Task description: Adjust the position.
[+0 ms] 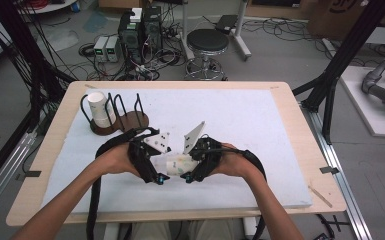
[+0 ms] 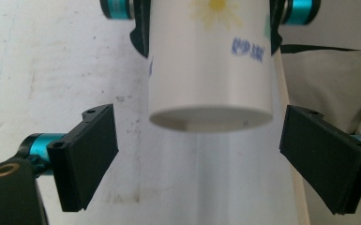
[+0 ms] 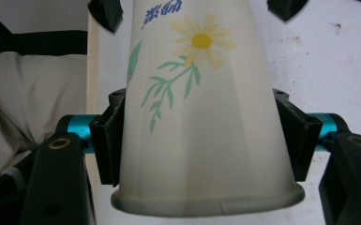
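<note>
Paper cup (image 1: 176,164) lying level, base toward left gripper (image 2: 197,154) with jaws spread, right gripper (image 3: 201,140) pinching its rim end, bare white mat (image 1: 260,120) beyond.

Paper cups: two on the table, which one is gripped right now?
The flower-printed cup, lying level between both hands, clamped near its rim by the right gripper. The plain white cup sits untouched in the wooden rack.
</note>
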`<act>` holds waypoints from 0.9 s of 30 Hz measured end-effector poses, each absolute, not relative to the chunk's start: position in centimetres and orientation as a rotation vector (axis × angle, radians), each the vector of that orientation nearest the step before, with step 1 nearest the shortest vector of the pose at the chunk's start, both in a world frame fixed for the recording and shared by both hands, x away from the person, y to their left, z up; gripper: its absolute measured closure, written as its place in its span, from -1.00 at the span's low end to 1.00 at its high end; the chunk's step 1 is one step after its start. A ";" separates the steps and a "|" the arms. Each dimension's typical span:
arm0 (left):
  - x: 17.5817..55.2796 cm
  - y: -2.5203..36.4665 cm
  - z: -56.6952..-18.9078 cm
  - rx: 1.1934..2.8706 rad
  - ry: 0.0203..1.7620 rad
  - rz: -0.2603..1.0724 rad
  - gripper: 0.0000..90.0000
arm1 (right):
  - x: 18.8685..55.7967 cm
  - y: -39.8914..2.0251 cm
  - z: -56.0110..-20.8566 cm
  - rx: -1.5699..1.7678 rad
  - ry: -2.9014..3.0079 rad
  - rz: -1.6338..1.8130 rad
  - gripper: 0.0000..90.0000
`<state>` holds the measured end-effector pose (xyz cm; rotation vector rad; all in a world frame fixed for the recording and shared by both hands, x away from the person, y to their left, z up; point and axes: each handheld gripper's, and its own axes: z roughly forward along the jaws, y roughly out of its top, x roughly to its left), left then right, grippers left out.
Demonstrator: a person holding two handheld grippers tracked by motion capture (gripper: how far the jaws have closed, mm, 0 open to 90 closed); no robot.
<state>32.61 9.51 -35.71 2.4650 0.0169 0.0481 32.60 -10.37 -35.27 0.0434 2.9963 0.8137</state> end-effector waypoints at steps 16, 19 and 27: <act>32.9 8.3 -36.3 2.459 -0.018 -0.011 -0.22 | 32.7 -10.3 -35.4 0.031 2.999 0.828 -0.29; 32.9 8.3 -36.3 2.462 -0.015 -0.013 -0.21 | 32.8 -10.2 -35.4 0.026 2.997 0.825 -0.29; 32.9 8.3 -36.4 2.475 -0.023 -0.006 -0.20 | 32.8 -10.2 -35.6 0.029 3.001 0.834 -0.40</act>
